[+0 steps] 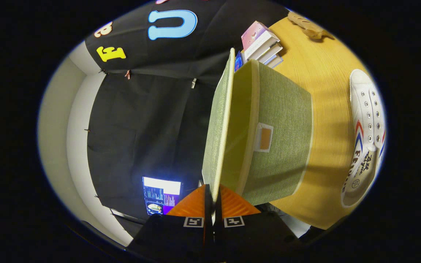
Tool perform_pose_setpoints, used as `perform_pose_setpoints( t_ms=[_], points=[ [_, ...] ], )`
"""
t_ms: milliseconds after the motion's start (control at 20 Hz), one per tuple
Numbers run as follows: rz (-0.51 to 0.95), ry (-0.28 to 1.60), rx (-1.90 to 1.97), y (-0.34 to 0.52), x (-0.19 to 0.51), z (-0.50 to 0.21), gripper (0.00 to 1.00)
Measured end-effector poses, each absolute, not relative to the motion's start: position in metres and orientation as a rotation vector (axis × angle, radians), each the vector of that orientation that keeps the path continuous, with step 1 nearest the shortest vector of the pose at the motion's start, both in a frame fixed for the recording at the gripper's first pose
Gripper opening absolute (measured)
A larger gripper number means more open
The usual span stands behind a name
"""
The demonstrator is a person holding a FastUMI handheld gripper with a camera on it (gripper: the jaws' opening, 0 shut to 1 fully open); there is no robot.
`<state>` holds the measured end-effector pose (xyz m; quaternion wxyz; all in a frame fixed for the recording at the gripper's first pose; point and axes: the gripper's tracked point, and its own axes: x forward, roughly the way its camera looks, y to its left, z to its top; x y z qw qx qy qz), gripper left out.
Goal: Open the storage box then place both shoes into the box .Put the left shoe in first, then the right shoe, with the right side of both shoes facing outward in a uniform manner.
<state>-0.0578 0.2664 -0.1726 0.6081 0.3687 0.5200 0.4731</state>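
white lace-up canvas shoe (367, 138): toe end and far side cut off at the view's rim. green fabric storage box (283, 135): interior hidden behind its raised green fabric lid (217, 124). stacked books (263, 45) partly behind the box. lit screen (162, 200) too small to read.

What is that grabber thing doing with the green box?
The gripper is shut on the green box's lid, its two fingers pinching the lid's edge and holding it lifted off the storage box, so the box is open. One white shoe lies on the wooden table beyond the box, not yet put in. A stack of books sits on the table behind the box.
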Motion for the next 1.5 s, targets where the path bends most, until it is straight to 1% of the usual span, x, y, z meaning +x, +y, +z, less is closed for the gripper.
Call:
perform_pose_setpoints(
  t_ms=[400, 650, 900, 1200, 1500],
  points=[
    [1.046, 1.176, 0.806, 0.306, -0.059, -0.112, 0.05],
    [1.086, 1.134, 0.792, 0.360, -0.063, -0.065, 0.05],
    [1.138, 1.102, 0.728, 0.430, -0.072, -0.040, 0.05],
    [1.131, 1.122, 0.688, 0.514, -0.083, -0.045, 0.05],
    [1.121, 1.178, 0.629, 0.578, -0.093, -0.083, 0.07]
  ],
)
